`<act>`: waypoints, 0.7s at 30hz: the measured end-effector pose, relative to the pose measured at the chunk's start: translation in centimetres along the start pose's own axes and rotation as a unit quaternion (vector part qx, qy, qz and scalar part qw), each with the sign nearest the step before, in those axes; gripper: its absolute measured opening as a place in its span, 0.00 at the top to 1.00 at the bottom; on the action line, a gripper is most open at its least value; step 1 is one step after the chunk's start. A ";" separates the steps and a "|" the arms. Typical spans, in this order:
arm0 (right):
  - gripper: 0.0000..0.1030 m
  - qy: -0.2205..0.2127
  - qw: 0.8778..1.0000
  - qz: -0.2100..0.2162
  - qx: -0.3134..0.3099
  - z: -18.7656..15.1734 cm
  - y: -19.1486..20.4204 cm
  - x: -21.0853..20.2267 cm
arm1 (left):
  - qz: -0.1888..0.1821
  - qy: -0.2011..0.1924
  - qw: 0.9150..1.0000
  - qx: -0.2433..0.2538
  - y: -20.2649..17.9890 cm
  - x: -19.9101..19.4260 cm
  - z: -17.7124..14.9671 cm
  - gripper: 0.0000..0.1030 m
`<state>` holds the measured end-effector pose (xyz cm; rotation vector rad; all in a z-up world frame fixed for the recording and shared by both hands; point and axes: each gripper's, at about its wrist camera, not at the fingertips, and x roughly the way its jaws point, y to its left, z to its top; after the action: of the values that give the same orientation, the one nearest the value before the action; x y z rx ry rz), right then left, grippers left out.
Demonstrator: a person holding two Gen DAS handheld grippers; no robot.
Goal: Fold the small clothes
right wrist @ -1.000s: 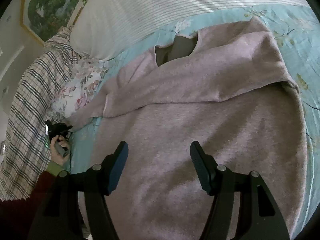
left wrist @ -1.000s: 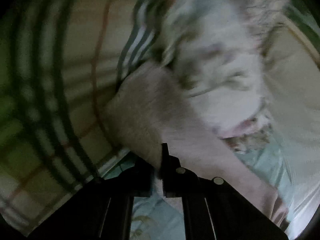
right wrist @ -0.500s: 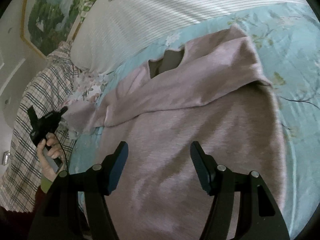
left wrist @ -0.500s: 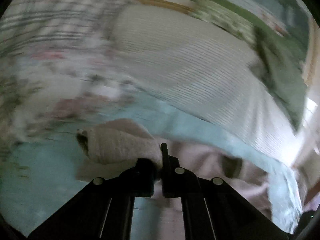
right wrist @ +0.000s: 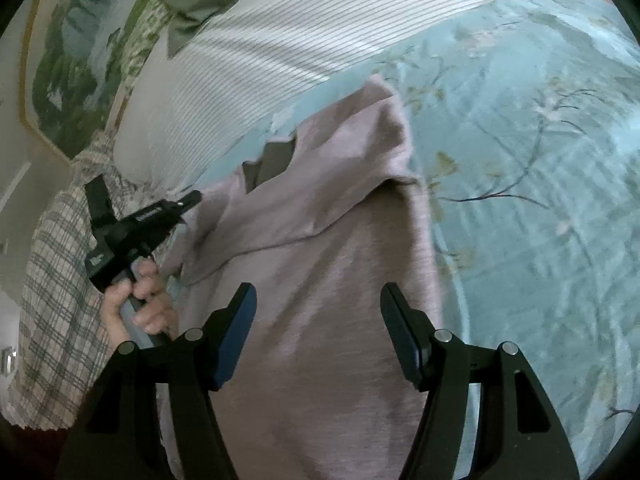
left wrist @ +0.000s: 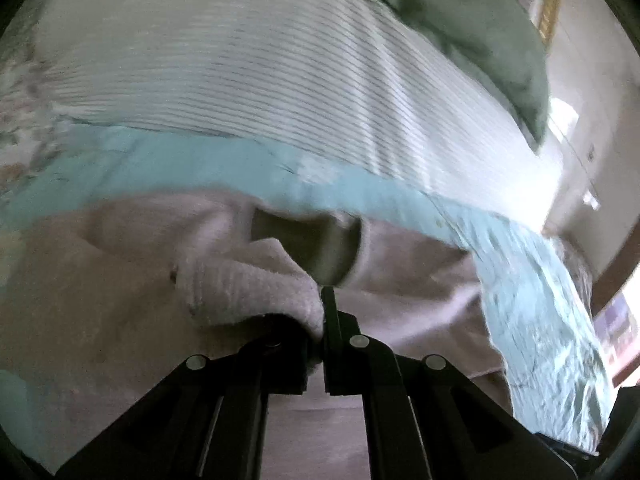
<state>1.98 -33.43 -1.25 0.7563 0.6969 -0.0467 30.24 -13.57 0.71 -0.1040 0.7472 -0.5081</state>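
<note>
The left gripper (left wrist: 322, 312) has its jaws pressed together on the cuff of the sleeve (left wrist: 248, 284) of the pink sweater (right wrist: 320, 280). The pinched sleeve end bunches up just left of the fingertips and is raised above the garment body, which lies directly below and ahead of this gripper. The neck opening (left wrist: 316, 244) sits just ahead of the fingertips.

The right gripper (right wrist: 318, 336) has its jaws spread wide and grips nothing. It hovers above the lower body of the sweater, which lies flat on the floral bedsheet (right wrist: 540, 160) beneath and ahead of it. One sleeve already lies folded across the chest, ahead of the fingers. The left gripper appears to the far left of the right gripper, held in the person's hand (right wrist: 136, 300). A striped pillow (right wrist: 320, 32) lies beyond the sweater, and a plaid blanket (right wrist: 52, 300) lies at the far left.
</note>
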 end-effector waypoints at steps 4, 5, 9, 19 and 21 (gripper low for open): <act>0.37 -0.009 1.000 -0.006 0.013 0.6 -0.9 -0.3 | -0.011 0.051 0.998 0.041 -3.1 4.0 -1.8 0.91; 0.37 -0.011 1.000 -0.008 0.014 0.8 -1.0 -0.3 | -0.010 0.069 0.996 0.048 -3.5 5.0 -2.4 0.87; 0.37 -0.011 1.000 -0.008 0.008 1.4 -0.6 0.1 | -0.018 0.096 0.993 0.062 -3.5 5.3 -4.4 0.55; 0.35 0.025 0.997 0.008 -0.077 3.1 5.0 5.7 | 0.051 0.054 0.997 0.027 5.9 -5.2 -8.3 0.38; 0.30 0.031 0.994 0.002 -0.105 3.3 6.3 7.2 | 0.108 0.040 0.993 0.010 8.8 -6.4 -8.4 0.38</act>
<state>11.19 -29.46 0.02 0.5590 0.7457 0.0533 24.21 -2.09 -3.86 0.0170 0.8217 -0.3143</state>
